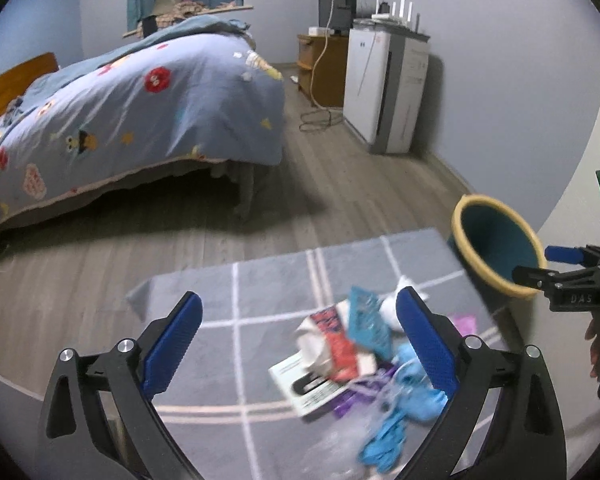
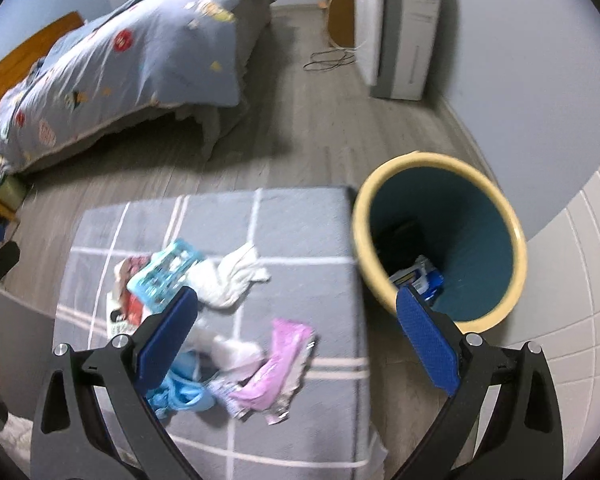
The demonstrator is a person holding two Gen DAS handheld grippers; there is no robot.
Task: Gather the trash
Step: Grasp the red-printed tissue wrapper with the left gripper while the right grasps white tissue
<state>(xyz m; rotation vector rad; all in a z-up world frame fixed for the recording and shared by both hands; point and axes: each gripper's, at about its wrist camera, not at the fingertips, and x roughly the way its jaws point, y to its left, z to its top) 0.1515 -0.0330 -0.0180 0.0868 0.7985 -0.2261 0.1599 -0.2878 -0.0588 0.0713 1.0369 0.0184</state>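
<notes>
Step in hand: early in the pickup, w/ most of the litter not yet binned. The round teal bin with a pale yellow rim [image 2: 440, 240] stands on the wood floor just beside the grey rug with white grid lines [image 2: 300, 216], and it already holds a blue-and-white packet [image 2: 420, 276] at the bottom.

The left gripper [image 1: 300, 344] hangs over the heap w/ jaws spread wide, nothing between them. The right gripper [image 2: 296, 344] is likewise released and empty, above the rug's bin-side edge.

Loose on the rug:
- crumpled white tissue [image 2: 232, 276]
- pink foil wrapper [image 2: 276, 364]
- teal patterned wrapper [image 2: 164, 276]
- blue plastic bag [image 1: 400, 412]
- white printed card [image 1: 312, 388] (part-buried under wrappers)

Next move, imo: drop one gripper onto a single item, prob. the pink wrapper nearest the bin, pinch it, then carry it over the rim. Flat foil on pile calls for a low, angled approach.
</notes>
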